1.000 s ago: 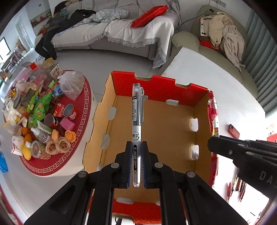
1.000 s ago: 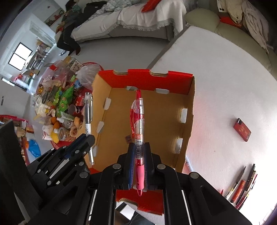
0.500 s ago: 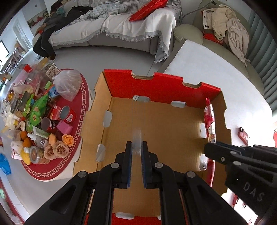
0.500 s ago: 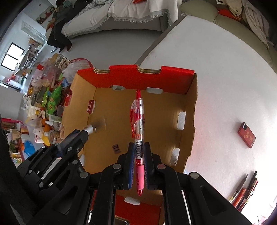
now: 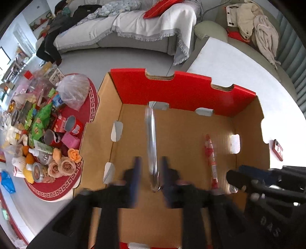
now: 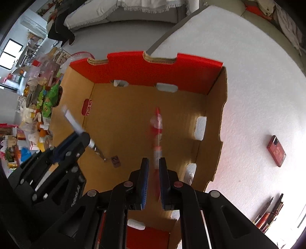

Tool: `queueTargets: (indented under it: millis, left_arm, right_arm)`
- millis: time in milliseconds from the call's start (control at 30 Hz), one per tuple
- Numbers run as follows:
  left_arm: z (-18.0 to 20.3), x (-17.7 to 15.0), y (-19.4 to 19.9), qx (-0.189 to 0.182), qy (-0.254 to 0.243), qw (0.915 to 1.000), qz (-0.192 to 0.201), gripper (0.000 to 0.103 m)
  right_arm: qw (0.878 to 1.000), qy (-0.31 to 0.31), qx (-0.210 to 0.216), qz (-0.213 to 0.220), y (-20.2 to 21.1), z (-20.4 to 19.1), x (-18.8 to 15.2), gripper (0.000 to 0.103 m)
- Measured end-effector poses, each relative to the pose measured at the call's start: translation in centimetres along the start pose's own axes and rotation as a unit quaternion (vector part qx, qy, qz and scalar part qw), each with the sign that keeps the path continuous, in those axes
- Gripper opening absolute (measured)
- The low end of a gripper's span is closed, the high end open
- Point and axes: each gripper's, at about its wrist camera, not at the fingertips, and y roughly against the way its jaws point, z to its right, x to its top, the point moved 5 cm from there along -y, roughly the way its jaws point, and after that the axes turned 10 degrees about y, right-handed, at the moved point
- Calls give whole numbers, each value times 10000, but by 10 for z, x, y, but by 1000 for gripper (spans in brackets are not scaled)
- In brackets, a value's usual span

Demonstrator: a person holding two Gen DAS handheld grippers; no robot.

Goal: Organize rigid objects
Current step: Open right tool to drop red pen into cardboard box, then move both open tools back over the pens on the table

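1. Left wrist view: left gripper (image 5: 149,170) points down into the cardboard box (image 5: 246,138); its jaws have just been opening and stand apart, the clear pen (image 5: 151,145) is a blurred streak between them, pads not pressing on it. Only this view shows the sofa (image 5: 122,34) w/ red cushion (image 5: 162,7) and the beige coats (image 5: 254,30) on the green seat
2. Right wrist view: right gripper (image 6: 153,172) also over the box, jaws have just been opening, apart; the red pen (image 6: 157,134) is blurred between the blue pads (image 6: 145,180), loose. Only here are seen the pens (image 6: 271,212) lying at the lower right on the white table (image 6: 258,92) and a small dark tag (image 6: 115,160) on the box floor
3. Both views show the red flat case (image 6: 276,150) on the table, well apart from the box
4. Box walls are high w/ notched rims; inner floor mostly bare, so much room. Left gripper is near the left wall, right one nearer the right wall
5. Box is brown corrugated card, far wall red, w/ oval holes; table is white & matt; round red tray (image 5: 57,191) beside is crowded w/ snacks
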Motion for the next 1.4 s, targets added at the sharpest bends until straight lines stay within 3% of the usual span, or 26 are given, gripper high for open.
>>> queueTargets:
  millis: [33, 67, 133, 167, 300, 367, 567, 700, 800, 900, 1033, 1200, 1300, 1400]
  left_arm:
    - [-7, 1, -1, 25, 132, 9999, 5, 63]
    - [-14, 2, -2, -34, 273, 9996, -11, 84]
    - [-25, 3, -3, -205, 486, 9986, -45, 103]
    - [-29, 4, -2, -255, 541, 9982, -37, 103]
    - [-29, 1, 11, -459, 530, 9975, -12, 103]
    - [-18, -4, 23, -583, 424, 9974, 16, 103]
    - [61, -43, 56, -1274, -437, 9906, -220, 103]
    - [129, -75, 76, -1802, -1109, 9768, -334, 103]
    - [174, -102, 76, -2069, -1485, 9644, -717, 103]
    - [196, -125, 60, -1946, -1433, 9616, -1298, 103]
    - [208, -150, 32, -1535, -1136, 9663, -1724, 103]
    - [212, -156, 1, -559, -783, 9842, -1487, 103]
    - [215, -148, -6, -178, -412, 9901, -1331, 103]
    - [213, -138, -14, 159, 76, 9904, -1372, 103]
  right_arm:
    - [10000, 11, -1, -59, -1, 0, 0, 53]
    - [9999, 14, -67, -85, -1, 0, 0, 55]
    - [9997, -61, -231, -33, 4, 7, 0, 60]
    - [9998, -111, -148, 26, 7, 8, -1, 67]
    - [9990, -150, -158, 400, 37, 17, -6, 68]
    - [9979, -169, -221, 578, 54, 22, -14, 90]
    - [9905, -1008, -454, 818, 92, 79, -84, 91]
    - [9740, -2134, -371, 669, 96, 132, -146, 91]
    - [9618, -2640, -370, 613, 97, 158, -184, 91]
    - [9462, -3151, -569, 472, 100, 187, -221, 91]
    - [9317, -3550, -554, 537, 108, 210, -258, 91]
    - [9272, -3680, -470, 514, 108, 221, -282, 91]
    - [9287, -3649, -422, 509, 111, 225, -293, 91]
    - [9311, -3585, -429, 509, 112, 227, -301, 91]
